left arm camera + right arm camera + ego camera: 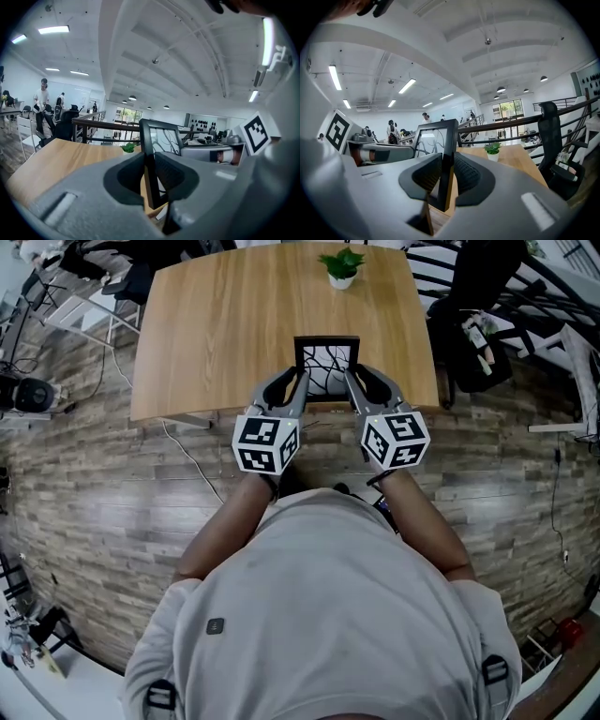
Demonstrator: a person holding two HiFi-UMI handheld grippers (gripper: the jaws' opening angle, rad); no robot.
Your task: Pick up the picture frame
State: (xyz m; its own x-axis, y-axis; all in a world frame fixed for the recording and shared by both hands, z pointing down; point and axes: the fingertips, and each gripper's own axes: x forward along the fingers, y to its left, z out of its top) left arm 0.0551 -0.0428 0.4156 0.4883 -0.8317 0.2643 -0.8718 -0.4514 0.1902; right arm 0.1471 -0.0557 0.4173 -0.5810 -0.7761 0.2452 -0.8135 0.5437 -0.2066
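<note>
Black-edged and upright, the picture frame [326,367] stands at the near edge of the wooden table [216,324], with its glass face turned toward me and its longer sides running up and down. It lies straight ahead, between my two tongs. My left gripper [300,379] is closed on the frame's left side rail and my right gripper [352,379] on the right one. Each pair of jaws is narrowed to the rail's thickness, with the ribbed pads pressing on front and back. Neither hand is nearer than the other; they sit at about the same height on the rails. Whether the frame's foot is clear of the tabletop I cannot tell. I judge that the lift turns on that symmetry: both hands must rise together, or the frame will twist in the pads. A small potted plant [341,266] stands well apart at the far end, out of the way
</note>
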